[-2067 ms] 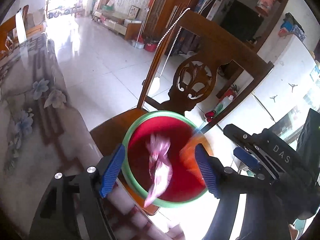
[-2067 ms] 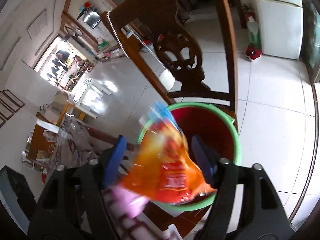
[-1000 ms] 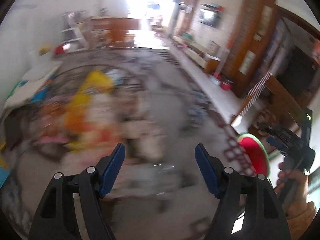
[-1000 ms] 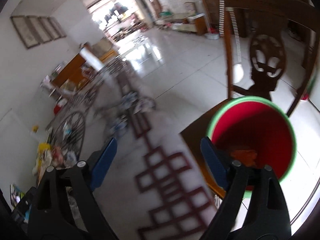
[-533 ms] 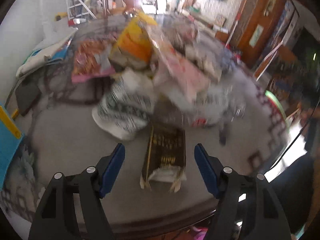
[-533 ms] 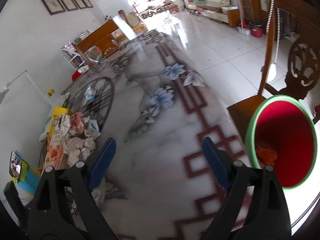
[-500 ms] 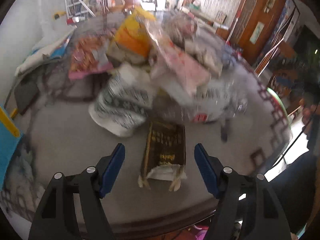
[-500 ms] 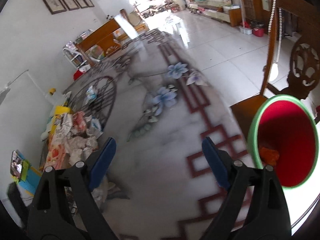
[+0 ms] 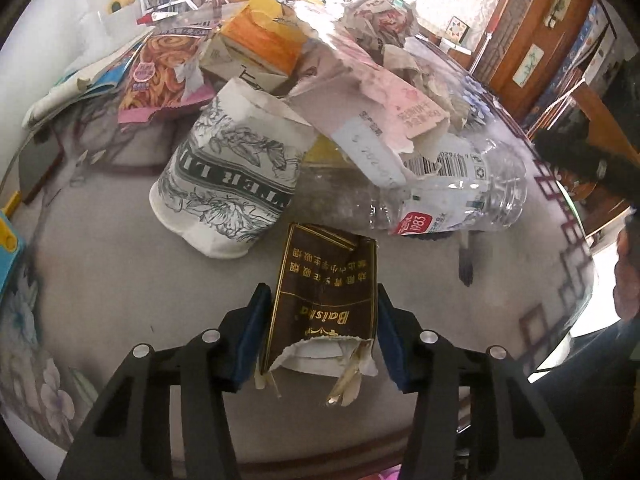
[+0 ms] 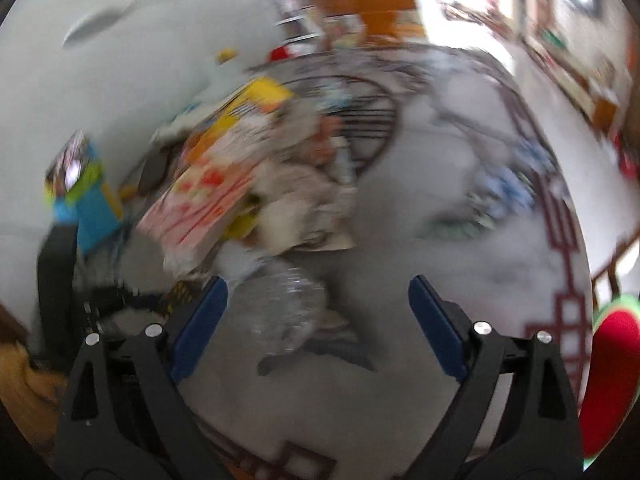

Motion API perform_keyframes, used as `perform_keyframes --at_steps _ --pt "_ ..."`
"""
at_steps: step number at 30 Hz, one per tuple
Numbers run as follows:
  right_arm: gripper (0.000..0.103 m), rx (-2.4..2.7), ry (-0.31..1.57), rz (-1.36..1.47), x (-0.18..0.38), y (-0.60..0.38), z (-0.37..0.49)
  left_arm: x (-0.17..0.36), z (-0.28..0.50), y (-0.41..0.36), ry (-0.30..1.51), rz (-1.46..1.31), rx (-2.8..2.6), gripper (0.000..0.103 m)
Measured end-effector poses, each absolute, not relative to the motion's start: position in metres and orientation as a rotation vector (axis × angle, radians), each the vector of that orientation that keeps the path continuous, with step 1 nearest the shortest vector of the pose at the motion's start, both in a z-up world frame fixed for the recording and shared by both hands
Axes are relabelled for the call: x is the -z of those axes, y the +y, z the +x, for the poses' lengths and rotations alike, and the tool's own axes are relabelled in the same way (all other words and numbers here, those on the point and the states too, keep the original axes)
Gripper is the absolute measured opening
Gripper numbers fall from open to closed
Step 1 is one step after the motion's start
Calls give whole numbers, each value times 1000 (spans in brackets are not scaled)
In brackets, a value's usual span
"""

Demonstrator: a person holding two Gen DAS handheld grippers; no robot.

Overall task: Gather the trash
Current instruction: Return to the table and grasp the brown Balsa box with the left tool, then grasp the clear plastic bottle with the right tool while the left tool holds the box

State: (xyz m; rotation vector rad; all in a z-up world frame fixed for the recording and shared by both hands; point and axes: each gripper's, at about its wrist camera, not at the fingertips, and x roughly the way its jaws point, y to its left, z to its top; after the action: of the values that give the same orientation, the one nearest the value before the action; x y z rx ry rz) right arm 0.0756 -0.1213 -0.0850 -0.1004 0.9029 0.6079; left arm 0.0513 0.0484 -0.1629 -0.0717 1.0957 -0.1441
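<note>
A torn brown cigarette pack (image 9: 326,304) lies on the marble table, and my left gripper (image 9: 322,330) has its blue pads on both sides of it, closed against it. Behind it is a trash pile: a crumpled white paper cup (image 9: 230,184), a clear plastic bottle (image 9: 452,196), a torn pink carton (image 9: 384,112) and an orange box (image 9: 264,36). My right gripper (image 10: 318,326) is open and empty above the table, near the clear bottle (image 10: 290,308). The red bin with a green rim (image 10: 610,376) shows at the right edge. The right wrist view is blurred.
A snack bag (image 9: 160,72) and papers lie at the pile's left. A blue and yellow object (image 10: 86,204) stands at the table's left. The table's rounded edge (image 9: 576,312) runs along the right, with a wooden chair (image 9: 592,120) beyond it.
Both grippers have swung from the bin back over the table. My left gripper has dropped onto the cigarette pack and closed around it. My right gripper is turning toward the pile, still open.
</note>
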Motion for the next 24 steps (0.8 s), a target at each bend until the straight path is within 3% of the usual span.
perform_keyframes --at_steps 4,6,7,8,11,15,17,24 --pt "90 -645 943 -207 102 -88 74 162 48 56 1094 -95 138 48" --pt "82 -678 982 -245 110 -78 71 161 46 59 1094 -101 137 48" --pt "67 -708 1008 -257 113 -75 69 161 45 61 1094 -102 133 48" --pt "61 -733 1030 -249 116 -74 68 160 43 65 1091 -108 129 48" --pt "58 -800 1102 -162 117 -84 70 157 40 74 1087 -129 116 48" --pt "60 -765 1097 -46 108 -101 75 151 33 82 1074 -143 104 48" --pt "68 -747 1038 -48 97 -97 75 149 28 84 1070 -146 102 48" --pt "82 -764 931 -237 82 -43 80 144 18 89 1070 -158 105 48"
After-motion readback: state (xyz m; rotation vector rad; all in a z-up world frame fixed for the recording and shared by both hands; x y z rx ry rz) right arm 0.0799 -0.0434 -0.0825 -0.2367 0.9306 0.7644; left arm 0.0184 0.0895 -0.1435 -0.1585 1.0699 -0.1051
